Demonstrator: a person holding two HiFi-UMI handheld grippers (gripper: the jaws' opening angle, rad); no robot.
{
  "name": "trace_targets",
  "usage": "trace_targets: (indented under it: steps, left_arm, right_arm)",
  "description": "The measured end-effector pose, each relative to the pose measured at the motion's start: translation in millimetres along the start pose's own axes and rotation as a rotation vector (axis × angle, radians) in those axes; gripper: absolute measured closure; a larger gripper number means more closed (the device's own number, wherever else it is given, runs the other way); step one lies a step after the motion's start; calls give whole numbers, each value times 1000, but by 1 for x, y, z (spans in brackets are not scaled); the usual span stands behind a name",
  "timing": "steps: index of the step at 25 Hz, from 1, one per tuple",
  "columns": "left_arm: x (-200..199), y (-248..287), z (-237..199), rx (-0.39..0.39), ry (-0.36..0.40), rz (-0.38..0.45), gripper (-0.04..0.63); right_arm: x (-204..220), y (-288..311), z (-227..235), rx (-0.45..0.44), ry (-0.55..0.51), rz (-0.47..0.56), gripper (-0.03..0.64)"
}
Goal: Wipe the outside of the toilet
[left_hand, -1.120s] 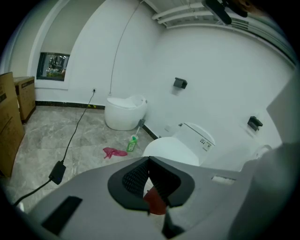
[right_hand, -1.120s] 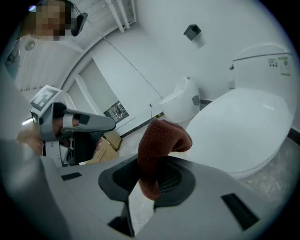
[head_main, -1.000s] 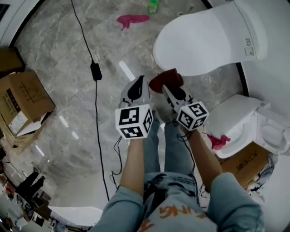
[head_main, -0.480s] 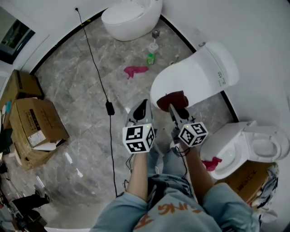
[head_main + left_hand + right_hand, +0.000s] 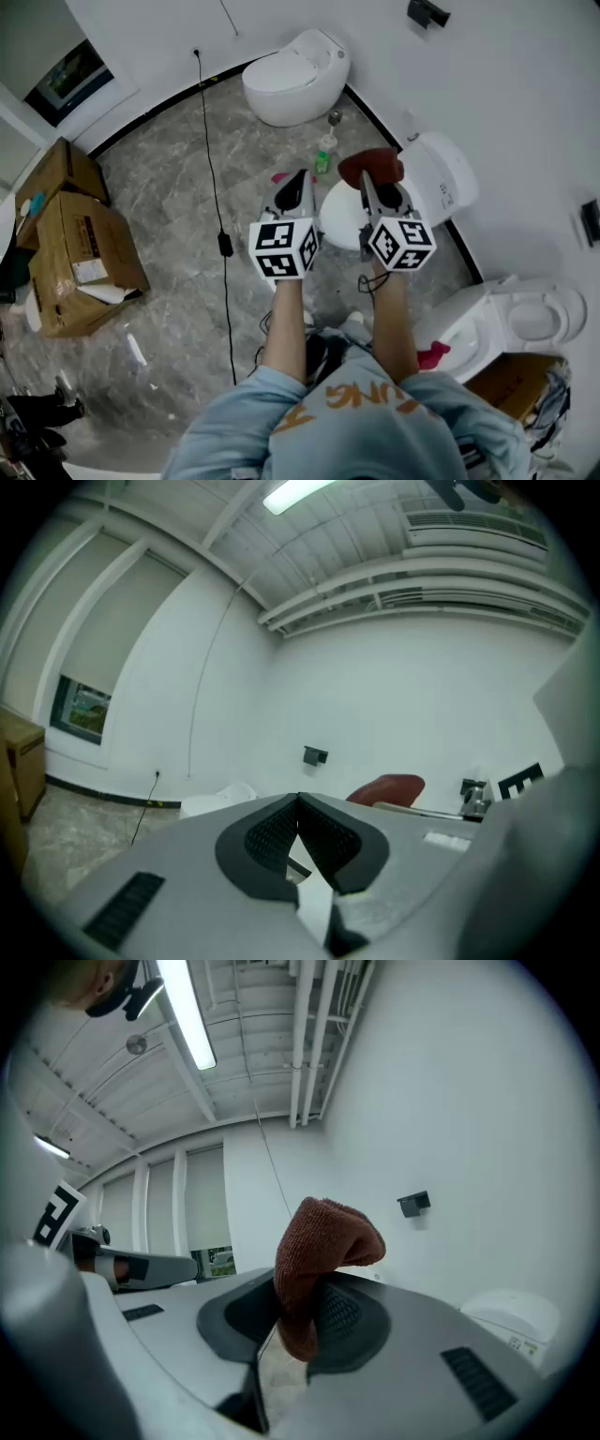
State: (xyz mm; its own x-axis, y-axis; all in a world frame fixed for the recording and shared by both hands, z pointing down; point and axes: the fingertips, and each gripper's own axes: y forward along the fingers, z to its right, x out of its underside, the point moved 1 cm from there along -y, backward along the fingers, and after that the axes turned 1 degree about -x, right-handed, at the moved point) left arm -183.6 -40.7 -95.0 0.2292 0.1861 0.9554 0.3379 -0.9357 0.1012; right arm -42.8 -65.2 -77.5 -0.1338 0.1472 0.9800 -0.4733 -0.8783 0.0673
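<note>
A white toilet [image 5: 442, 180] with its lid down stands against the curved wall, partly hidden behind my two grippers. My right gripper [image 5: 367, 184] is shut on a dark red cloth [image 5: 372, 165], held up over the toilet's lid. In the right gripper view the cloth [image 5: 322, 1239] sticks up between the pads and folds over to the right, and the right gripper [image 5: 293, 1309] points at the wall with the toilet [image 5: 511, 1316] low at the right. My left gripper [image 5: 295, 187] is beside it, shut and holding nothing; the left gripper [image 5: 298, 803] shows its jaw tips touching, the cloth [image 5: 388, 787] to its right.
A second white toilet [image 5: 295, 67] stands at the back. A third one [image 5: 511, 323], lid open, is at the right with a pink cloth [image 5: 433, 354] on it. On the marble floor are a green bottle [image 5: 322, 161], a black cable [image 5: 214, 169] and cardboard boxes [image 5: 80, 251].
Both grippers have risen with the cloth from low by the toilet's front to above its lid. The head view has lifted and takes in more of the room.
</note>
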Motion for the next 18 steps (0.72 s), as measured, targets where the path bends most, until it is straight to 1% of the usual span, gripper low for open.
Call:
trace_targets:
  steps: [3,5,8,10,12,14,18]
  left_arm:
    - [-31,-9,14,39,85,73,601]
    - [-46,-17,22,49,138,113,601]
    - [-47,-25,20,14,186,99,601]
    - [-49,-27,21,-8,192,96,601]
    - [-48,-23,25,-11,192,96,601]
    - [-42,-18,27,-13,193,80,601]
    - [-26,-12,28,-1,169,31,601]
  right_arm:
    - [-25,-5,-11,-23,-100,-10,538]
    - [-34,-7,-18,-48,-144,-17,538]
    - [-35,-9,-32,-68,-185,-23,538]
    - [-33,-12,-35,-72,-206,-26,538]
    - [-35,-14,-34,-77,-240,-31,538]
    - [-36,-15,-32,-78,-267,-42,537]
    - [-32,-17,-30,-68,-272,-85,537]
